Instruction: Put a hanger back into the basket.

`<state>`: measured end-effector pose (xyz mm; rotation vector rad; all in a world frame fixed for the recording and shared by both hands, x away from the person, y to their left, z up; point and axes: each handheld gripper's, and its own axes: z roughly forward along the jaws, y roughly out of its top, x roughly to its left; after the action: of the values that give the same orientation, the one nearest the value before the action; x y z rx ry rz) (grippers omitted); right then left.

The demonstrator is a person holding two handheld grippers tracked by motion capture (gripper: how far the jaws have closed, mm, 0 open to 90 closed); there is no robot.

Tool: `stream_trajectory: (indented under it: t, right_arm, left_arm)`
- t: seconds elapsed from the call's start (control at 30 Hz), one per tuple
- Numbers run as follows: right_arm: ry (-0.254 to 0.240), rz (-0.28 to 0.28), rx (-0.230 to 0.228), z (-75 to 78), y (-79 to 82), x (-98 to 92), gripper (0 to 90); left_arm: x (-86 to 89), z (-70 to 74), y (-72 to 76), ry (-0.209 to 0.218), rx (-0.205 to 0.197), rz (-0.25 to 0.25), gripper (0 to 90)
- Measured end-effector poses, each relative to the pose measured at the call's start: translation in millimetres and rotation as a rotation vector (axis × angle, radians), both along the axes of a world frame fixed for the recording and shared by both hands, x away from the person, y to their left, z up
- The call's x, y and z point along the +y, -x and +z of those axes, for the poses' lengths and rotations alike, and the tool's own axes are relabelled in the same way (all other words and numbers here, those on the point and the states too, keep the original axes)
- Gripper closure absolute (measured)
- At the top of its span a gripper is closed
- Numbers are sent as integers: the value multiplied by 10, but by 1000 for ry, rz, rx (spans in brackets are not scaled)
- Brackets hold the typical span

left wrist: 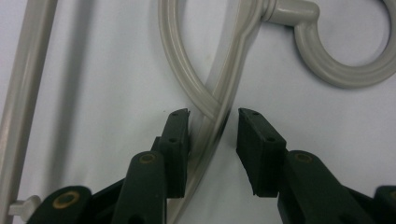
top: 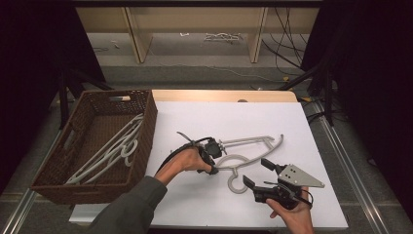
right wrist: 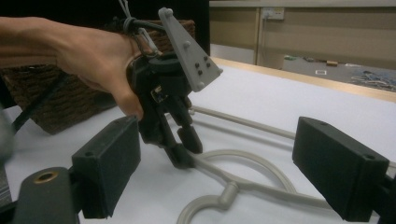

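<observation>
A grey plastic hanger lies flat on the white table, its hook toward the front. My left gripper points down onto the hanger's neck just behind the hook. In the left gripper view its jaws straddle the crossing bars of the hanger; the left pad touches it and a gap shows at the right pad. My right gripper stands wide open just right of the hook, with nothing held between its pads. From there I see the left gripper standing on the hanger.
A brown wicker basket stands at the table's left edge with several grey hangers inside. The basket sits behind the left hand in the right gripper view. Beyond the table's far edge are wooden legs and cables on the floor.
</observation>
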<state>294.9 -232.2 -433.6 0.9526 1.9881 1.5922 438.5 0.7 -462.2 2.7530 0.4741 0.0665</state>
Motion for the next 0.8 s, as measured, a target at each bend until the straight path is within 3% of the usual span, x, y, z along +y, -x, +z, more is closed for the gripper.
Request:
stream_trajectory:
  t: [0.47,0.6,0.8]
  right_arm:
    - [-2,-2,-2,-2,-2,-3,162]
    - [4,-13,-8,3,-4,-9,162]
    - [-11,-4,0,6,-5,-21,162]
  left_arm:
    - [-42,16,-15,-28,4,-17,729]
    - [-85,28,5,-59,-7,-54,772]
    - [-65,24,-1,-36,-12,-91,807]
